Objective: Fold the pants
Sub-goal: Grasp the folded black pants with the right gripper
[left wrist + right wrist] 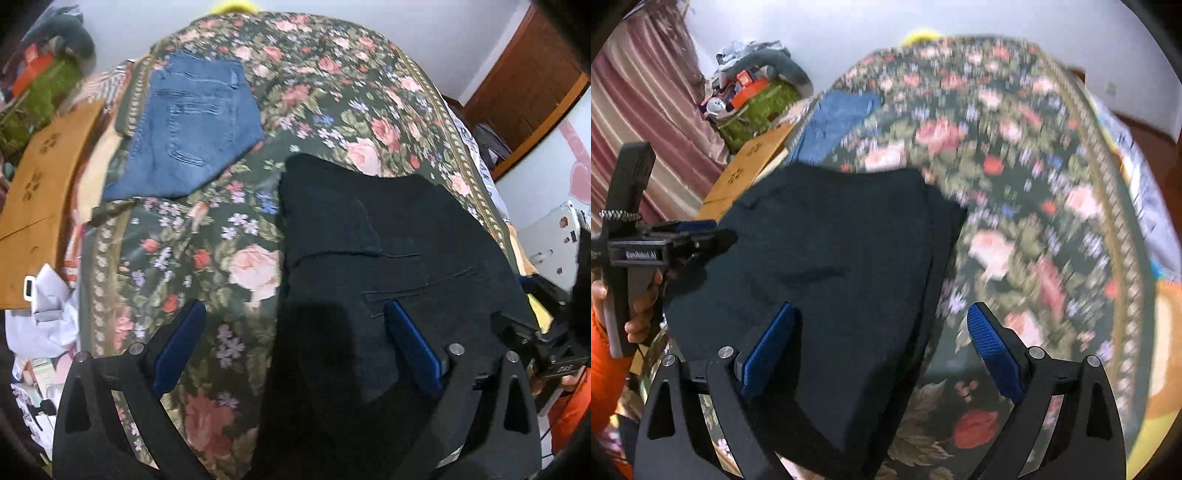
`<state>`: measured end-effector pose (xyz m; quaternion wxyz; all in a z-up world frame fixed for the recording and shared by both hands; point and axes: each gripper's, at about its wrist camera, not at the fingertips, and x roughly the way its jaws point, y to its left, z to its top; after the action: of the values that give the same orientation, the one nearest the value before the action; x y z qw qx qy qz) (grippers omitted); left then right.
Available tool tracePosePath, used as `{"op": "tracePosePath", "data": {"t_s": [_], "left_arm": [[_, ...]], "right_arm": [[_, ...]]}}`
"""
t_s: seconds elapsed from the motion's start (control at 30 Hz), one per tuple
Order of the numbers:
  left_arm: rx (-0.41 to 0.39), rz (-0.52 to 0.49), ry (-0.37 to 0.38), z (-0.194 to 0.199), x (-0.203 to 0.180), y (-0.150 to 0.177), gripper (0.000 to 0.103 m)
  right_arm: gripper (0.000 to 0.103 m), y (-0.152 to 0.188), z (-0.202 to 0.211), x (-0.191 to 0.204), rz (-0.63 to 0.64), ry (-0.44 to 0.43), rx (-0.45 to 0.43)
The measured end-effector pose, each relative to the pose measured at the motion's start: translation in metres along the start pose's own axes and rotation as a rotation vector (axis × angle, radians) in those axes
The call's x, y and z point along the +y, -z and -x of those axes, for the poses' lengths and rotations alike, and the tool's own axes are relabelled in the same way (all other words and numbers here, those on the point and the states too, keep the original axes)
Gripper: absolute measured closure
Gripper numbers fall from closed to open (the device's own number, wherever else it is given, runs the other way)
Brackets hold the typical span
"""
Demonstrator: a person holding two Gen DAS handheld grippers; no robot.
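Dark navy pants (388, 266) lie folded on the floral bedspread (332, 92). They also show in the right wrist view (831, 258). My left gripper (295, 325) is open above the pants' left edge, holding nothing. My right gripper (881, 328) is open above the pants' right edge, holding nothing. The left gripper also shows in the right wrist view (698, 230) at the pants' left side, held by a hand. The right gripper's body shows in the left wrist view (546, 332) at the pants' right edge.
Folded blue jeans (192, 125) lie at the bed's far left; they also show in the right wrist view (838, 122). A cardboard box (40, 177) and a clutter pile (753, 92) stand left of the bed. A wooden door (528, 85) is at right.
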<state>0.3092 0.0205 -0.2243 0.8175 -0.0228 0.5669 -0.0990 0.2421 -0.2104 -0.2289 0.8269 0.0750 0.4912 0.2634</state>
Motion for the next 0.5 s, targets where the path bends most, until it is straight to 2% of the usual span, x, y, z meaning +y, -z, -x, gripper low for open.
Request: {"op": "tracePosePath", "data": {"t_s": [0.13,0.3,0.33,0.4,0.5], "left_arm": [[0.057,-0.010,0.049,-0.015,-0.006,-0.009,0.003],[0.103,-0.004,0.120,-0.028,-0.007,-0.019,0.003],[0.107,-0.007,0.140,-0.030,-0.008,-0.019,0.008],[0.093,-0.030,0.199,-0.028,-0.011,-0.021,0.021],[0.077,-0.050,0.207,-0.024,-0.014,-0.022,0.035]], "right_arm": [[0.004,-0.001,-0.011,-0.012,-0.065,-0.098,0.034],[0.006,-0.008,-0.019,-0.011,-0.043,-0.135,0.045],[0.007,-0.010,-0.020,-0.011,-0.038,-0.137,0.049],[0.020,-0.014,-0.020,-0.010,-0.023,-0.149,0.049],[0.032,-0.016,-0.021,-0.011,-0.028,-0.158,0.042]]}}
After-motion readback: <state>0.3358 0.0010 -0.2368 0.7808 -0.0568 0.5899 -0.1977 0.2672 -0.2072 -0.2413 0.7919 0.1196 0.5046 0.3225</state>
